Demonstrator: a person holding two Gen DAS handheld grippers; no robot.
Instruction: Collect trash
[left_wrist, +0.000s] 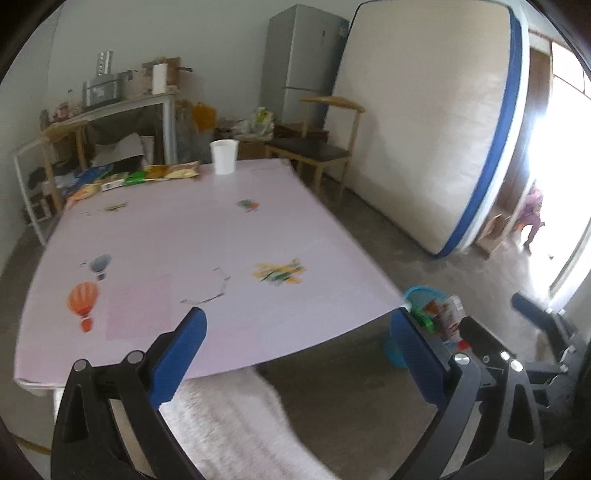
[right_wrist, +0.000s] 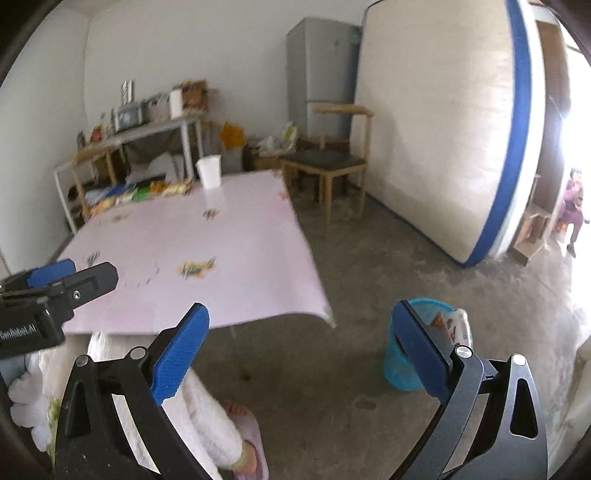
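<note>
I see both claws wide apart and empty – left claw (left_wrist: 297, 325) above the table (left_wrist: 207, 221), bin (right_wrist: 406, 369) just beyond my right claw (right_wrist: 301, 321).

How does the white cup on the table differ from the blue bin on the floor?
The white cup stands on the far edge of the pink table; the blue bin sits on the floor near the table's close corner. The cup is plain white and looks smaller; the bin is blue and larger. Wrappers show in the bin; the cup's inside is hidden. Both stand upright, open at the top.
</note>
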